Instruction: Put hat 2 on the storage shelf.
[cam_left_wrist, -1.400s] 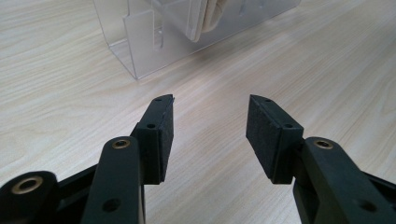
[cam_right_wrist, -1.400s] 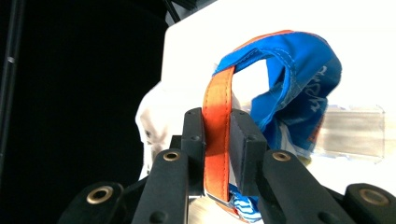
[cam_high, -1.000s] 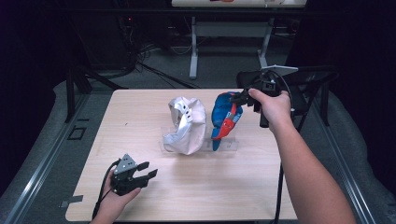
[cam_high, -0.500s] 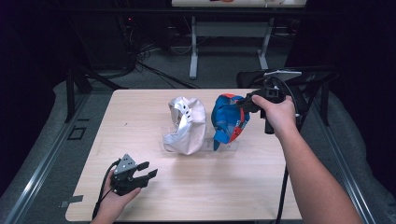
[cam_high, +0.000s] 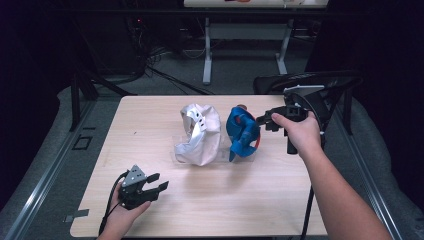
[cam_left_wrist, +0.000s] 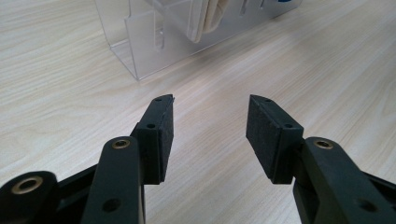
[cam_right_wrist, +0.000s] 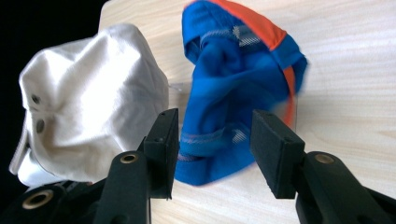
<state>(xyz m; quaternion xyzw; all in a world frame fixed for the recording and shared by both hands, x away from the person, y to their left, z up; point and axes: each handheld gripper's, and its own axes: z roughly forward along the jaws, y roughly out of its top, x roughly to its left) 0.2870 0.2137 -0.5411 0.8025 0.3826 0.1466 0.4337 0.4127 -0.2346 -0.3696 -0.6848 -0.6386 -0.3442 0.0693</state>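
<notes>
A white cap and a blue cap with orange trim stand side by side on a clear plastic rack in the middle of the wooden table. My right gripper hovers just right of the blue cap; its jaws have just been opening and nothing is pinched between them. In the right gripper view the blue cap lies beyond the open right gripper, with the white cap to its left. My left gripper rests open near the front left, with bare table between its jaws.
A black chair stands behind the table's right far corner. Cables and a white desk frame lie on the floor beyond. A metal rail runs along the table's left side.
The blue cap, earlier hanging from the right gripper, now sits on the rack beside the white cap. The right gripper came down a little and opened. The left hand stayed still.
</notes>
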